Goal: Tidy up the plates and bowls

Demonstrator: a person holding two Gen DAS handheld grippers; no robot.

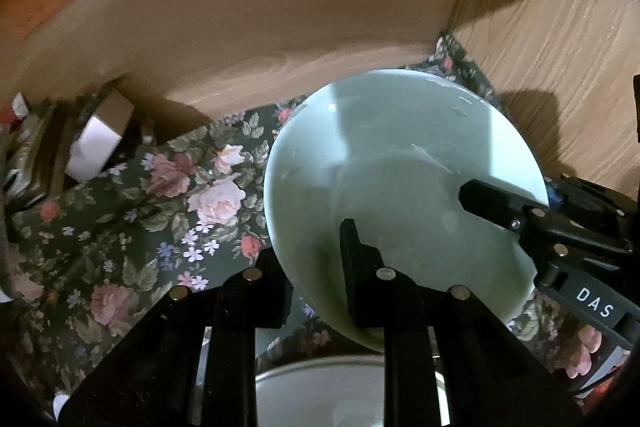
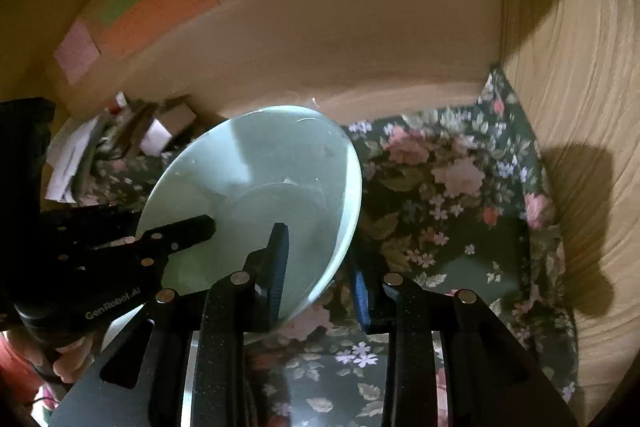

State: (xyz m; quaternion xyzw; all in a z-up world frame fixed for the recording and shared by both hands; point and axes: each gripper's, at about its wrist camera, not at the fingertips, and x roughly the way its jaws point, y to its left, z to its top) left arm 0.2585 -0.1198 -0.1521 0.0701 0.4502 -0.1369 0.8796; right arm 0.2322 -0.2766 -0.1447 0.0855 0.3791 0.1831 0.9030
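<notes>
A pale green bowl [image 1: 400, 179] hangs tilted above the floral cloth, held by both grippers at its rim. My left gripper [image 1: 312, 255] is shut on the near rim, one finger inside the bowl and the other under it. The right gripper [image 1: 480, 195] reaches in from the right with a finger inside the bowl. In the right wrist view the same bowl [image 2: 256, 187] leans to the left. There my right gripper [image 2: 320, 255] is shut on its right rim, a blue pad on the outside. The left gripper [image 2: 200, 223] comes in from the left.
A dark floral tablecloth [image 1: 140, 211] covers the table in a corner of wood-grain walls [image 2: 580, 107]. Another pale dish [image 1: 344, 391] lies right below the grippers. Boxes and papers [image 2: 120, 143] pile up at the far left. A hand [image 2: 68, 355] holds the left gripper.
</notes>
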